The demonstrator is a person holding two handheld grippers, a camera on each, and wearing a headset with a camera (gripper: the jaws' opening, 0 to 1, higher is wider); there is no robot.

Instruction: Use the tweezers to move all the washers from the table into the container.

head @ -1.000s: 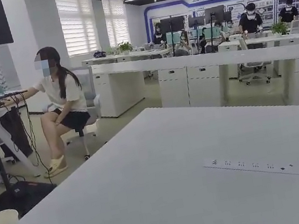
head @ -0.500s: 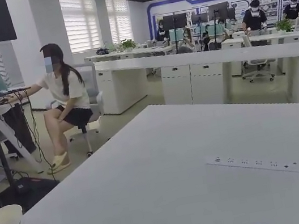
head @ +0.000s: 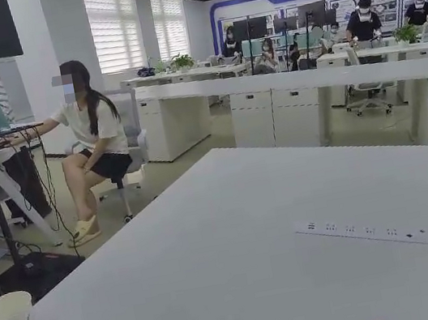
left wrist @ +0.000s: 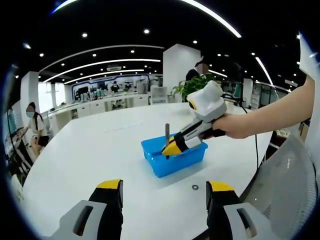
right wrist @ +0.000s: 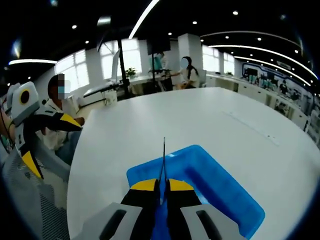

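While the broad white worktop (head: pixel 234 230) runs off toward the office, the blue container (left wrist: pixel 180 162) sits close to its near edge. Over it is the right gripper (right wrist: pixel 162 186), jaws clamped tight on the tweezers (left wrist: pixel 167 132). The left gripper (left wrist: pixel 165 186) hangs above that same edge, jaws spread wide with nothing between them, and one small washer (left wrist: pixel 195 187) lies on the worktop between container and edge.

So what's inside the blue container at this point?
In the right gripper view the visible floor of the blue container looks bare. The right gripper and its tweezers cover the near corner, so that part cannot be checked.
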